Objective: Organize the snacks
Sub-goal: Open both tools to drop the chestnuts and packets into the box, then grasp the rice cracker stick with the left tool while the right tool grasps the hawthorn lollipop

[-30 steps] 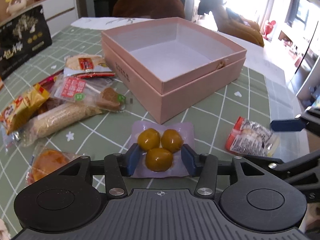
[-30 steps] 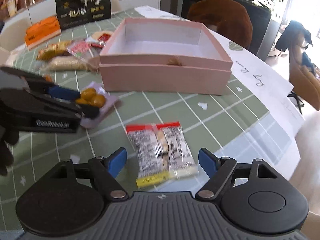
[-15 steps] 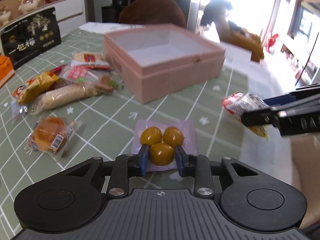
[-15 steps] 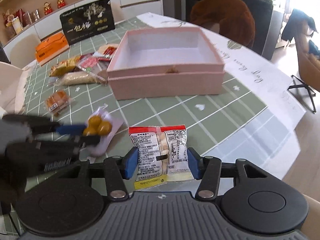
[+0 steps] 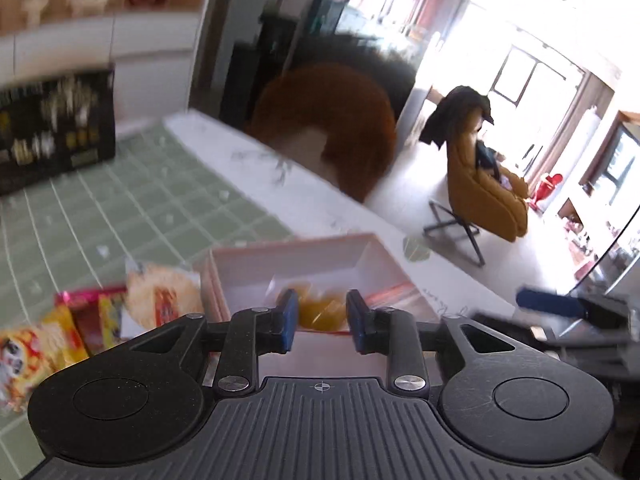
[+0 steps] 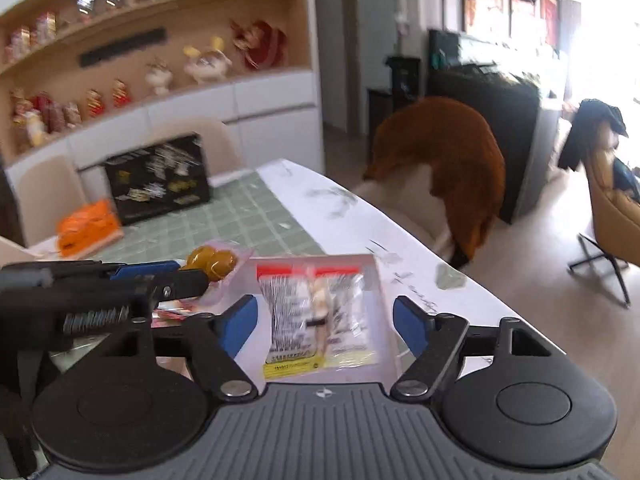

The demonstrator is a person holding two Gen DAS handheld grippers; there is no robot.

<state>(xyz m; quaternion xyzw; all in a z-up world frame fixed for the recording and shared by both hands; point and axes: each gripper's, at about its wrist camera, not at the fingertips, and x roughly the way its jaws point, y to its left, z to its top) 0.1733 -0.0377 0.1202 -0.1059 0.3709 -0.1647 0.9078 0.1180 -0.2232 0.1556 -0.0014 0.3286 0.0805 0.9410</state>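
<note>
Clamping a clear pouch of round yellow-orange snacks (image 5: 320,312) between its blue-padded fingers, the left gripper (image 5: 320,314) holds that pouch above the open pink square cardboard box (image 5: 304,248), over the box's near side. From the right wrist view the same pouch (image 6: 212,262) sticks out past the left gripper's tips (image 6: 192,274), raised off the green checked tablecloth (image 6: 248,216).

The right gripper (image 6: 325,324) has its blue pads spread wide, touching nothing. Between them, and apart from both, sits a clear rectangular packet with red top strips and a yellow bottom edge (image 6: 320,316), inside the pink box (image 6: 376,276) against its white floor; blur hides whether it lies fully flat.

Left of the pink box, several bright wrapped snacks lie on the tablecloth: a round pale cracker pack (image 5: 162,300) touches the box's left wall, and red and yellow packets (image 5: 80,324) lie further left. Behind the box stand a black printed gift box (image 6: 156,180) and an orange packet (image 6: 88,228). Beyond the table edge is a brown upholstered chair (image 6: 444,160).
</note>
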